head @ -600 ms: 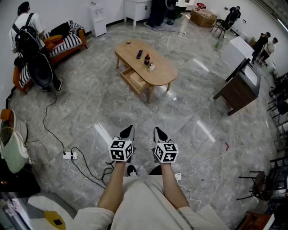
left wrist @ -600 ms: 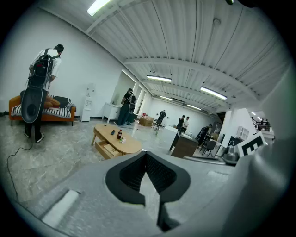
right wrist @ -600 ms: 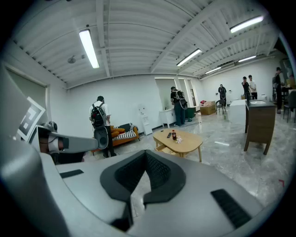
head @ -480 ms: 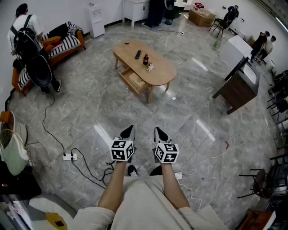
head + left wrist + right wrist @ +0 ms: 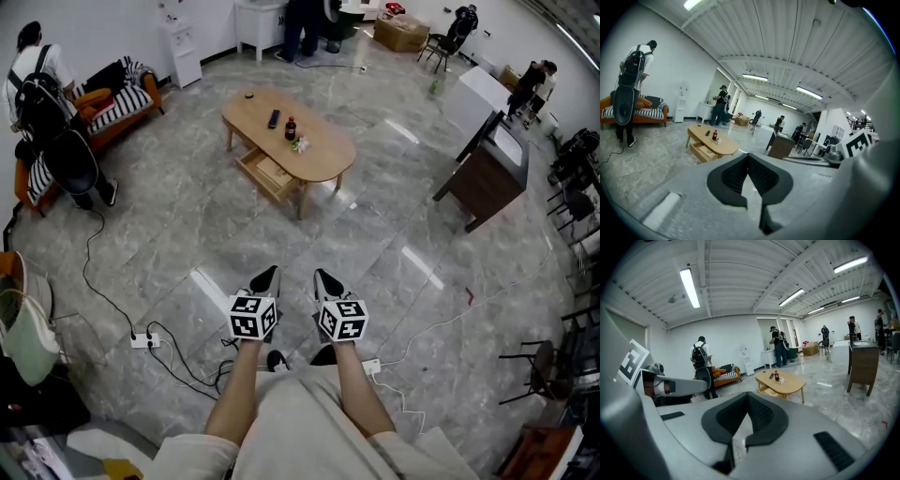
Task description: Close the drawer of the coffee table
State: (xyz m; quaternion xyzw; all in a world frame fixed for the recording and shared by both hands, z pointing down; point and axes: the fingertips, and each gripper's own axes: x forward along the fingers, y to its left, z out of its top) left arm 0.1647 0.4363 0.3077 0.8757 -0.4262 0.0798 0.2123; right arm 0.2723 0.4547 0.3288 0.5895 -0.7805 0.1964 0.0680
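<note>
Low in the frame my left claw [image 5: 266,275] and right claw [image 5: 322,277] hang pressed together, empty, while the counter [image 5: 323,150] has merely drifted toward upper left, its drawer [image 5: 266,174] still pulled out, well beyond reach.

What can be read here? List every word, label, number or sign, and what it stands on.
No readable text anywhere in these views.
Left gripper and right gripper: only black-and-white square markers, no letters or digits.
Bottle on the coffee table: label too small to read.
</note>
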